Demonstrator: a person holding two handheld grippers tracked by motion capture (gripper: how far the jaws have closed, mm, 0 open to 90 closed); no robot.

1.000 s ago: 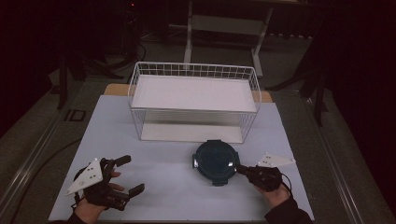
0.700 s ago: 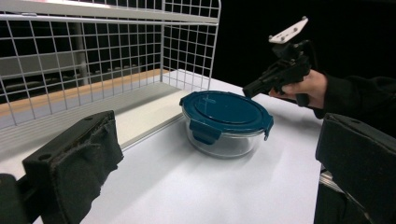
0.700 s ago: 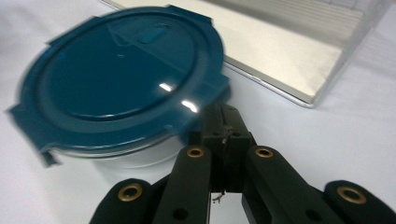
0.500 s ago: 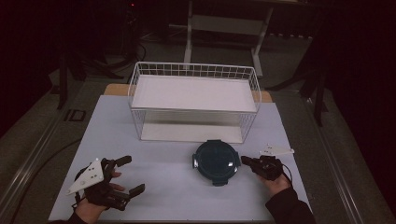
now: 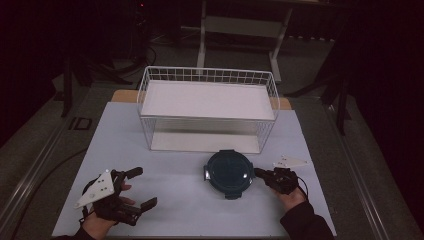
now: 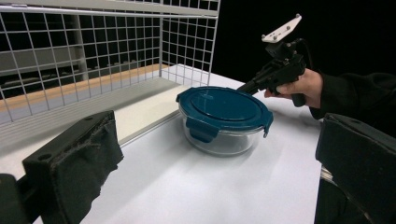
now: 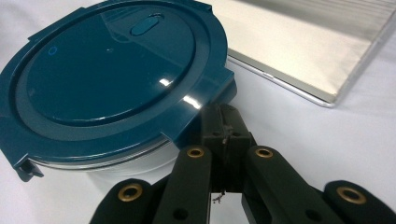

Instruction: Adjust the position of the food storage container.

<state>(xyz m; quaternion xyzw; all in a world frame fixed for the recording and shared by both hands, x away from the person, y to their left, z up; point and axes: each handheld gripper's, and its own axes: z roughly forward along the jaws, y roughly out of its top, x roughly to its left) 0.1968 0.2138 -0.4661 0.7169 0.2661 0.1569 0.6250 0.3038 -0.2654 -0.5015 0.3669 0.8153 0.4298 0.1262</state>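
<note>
Black two-fingered left gripper (image 5: 141, 188) and right gripper (image 5: 258, 173), each topped with grey three-cornered plate, brass-ringed screw holes, trailing black cable, dark sleeve (image 5: 306, 224) at wrist.

Right gripper (image 5: 260, 173), jaws closed, has eased back toward four o'clock, tips now at the container (image 5: 228, 172) lid's clip.

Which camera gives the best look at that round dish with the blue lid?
The left gripper view: it shows the dish whole from the side, blue lid over clear glass bowl. The right gripper view shows its lid up close, cut off at the edge, with the shut right claw at its latch. The high view shows it small, from above.
</note>
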